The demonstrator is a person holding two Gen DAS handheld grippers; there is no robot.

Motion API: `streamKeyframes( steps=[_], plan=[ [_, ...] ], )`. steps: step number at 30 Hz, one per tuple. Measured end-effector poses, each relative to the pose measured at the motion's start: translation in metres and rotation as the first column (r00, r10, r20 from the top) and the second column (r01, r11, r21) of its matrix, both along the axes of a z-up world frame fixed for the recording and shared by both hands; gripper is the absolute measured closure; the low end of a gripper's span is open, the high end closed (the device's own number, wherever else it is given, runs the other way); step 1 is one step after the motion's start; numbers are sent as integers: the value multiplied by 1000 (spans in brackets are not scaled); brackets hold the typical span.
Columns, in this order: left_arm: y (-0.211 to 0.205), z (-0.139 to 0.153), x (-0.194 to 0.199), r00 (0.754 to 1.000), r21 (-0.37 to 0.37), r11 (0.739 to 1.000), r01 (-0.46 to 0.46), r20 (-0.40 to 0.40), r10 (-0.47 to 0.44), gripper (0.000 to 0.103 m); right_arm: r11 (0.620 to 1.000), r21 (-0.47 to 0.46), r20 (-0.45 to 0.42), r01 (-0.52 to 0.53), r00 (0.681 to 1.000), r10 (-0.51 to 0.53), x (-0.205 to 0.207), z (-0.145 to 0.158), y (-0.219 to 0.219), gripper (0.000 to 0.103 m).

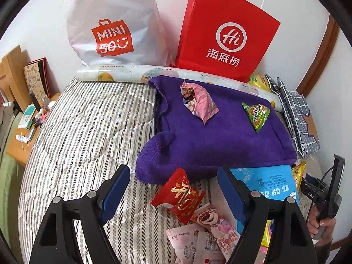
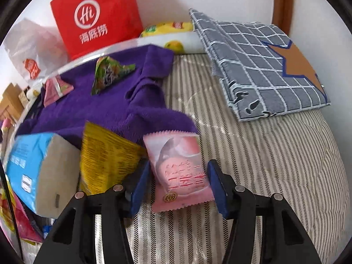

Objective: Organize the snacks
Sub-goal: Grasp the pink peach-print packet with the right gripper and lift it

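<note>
- Your right gripper (image 2: 179, 183) points down at the striped bed (image 2: 275, 165); a pink packet (image 2: 178, 171) sits between its jaws. The left blue pad looks to be against the packet's edge, the right pad at or just beside the other edge. Whether the pads press cannot be told.
- The packet lies just off the near edge of the purple cloth (image 2: 88, 110), beside a yellow packet (image 2: 105, 154) and a blue tissue pack (image 2: 28, 160).
- Your left gripper (image 1: 173, 194) has its jaws spread wide, nothing gripped. A red packet (image 1: 179, 194) lies on the bed between them, clear of both pads.
- Near the red packet: a pink bear packet (image 1: 216, 226) and pale pink packets (image 1: 193, 244), partly overlapping.
- On the purple cloth (image 1: 220, 143): a pink pouch (image 1: 200, 103) and a green pouch (image 1: 256, 115), apart from each other.
- At the far edge of the bed, against the wall: a white bag (image 1: 114, 22), a red bag (image 1: 226, 35), with a printed roll (image 1: 123, 72) lying in front of them.
- A grey checked cloth (image 2: 264, 66) lies at the bed's far right corner.
- A hand (image 1: 323, 226) shows at the right rim of the left view.
</note>
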State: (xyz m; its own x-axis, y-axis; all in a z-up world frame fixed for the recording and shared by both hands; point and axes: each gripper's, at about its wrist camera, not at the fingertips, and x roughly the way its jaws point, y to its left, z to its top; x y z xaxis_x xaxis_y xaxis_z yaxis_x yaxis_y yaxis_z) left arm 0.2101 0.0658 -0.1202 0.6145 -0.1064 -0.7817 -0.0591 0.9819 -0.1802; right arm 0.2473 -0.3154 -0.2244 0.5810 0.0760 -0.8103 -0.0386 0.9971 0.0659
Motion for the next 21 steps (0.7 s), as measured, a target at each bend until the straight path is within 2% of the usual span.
streamKeyframes(
  steps=[1,2,6,15,19,21],
  plan=[
    [0,0,-1,1000,5,1000,3,0,-3,23,1000,-21,4,-3,1000,3,-1,0,3,54],
    [0,0,-1,1000,9,1000,3,0,-3,23,999,-35,11,-8,1000,9,-2,0,4,66],
    [4,-4,-8,1000,14,1000,3,-9,-3,23,1000,-21,27,12,1000,-12,-11,7,1,67],
    [9,-14,-32,1000,-30,999,23,-19,-24,23,998,-6,83,65,994,-65,-55,32,-4,67],
    [6,-24,-42,999,35,999,8,-51,-6,24,998,-7,102,63,993,-62,-76,38,3,67],
    [7,-29,-47,998,21,1000,16,-62,-15,24,998,-6,111,65,992,-64,-86,40,6,67]
  ],
)
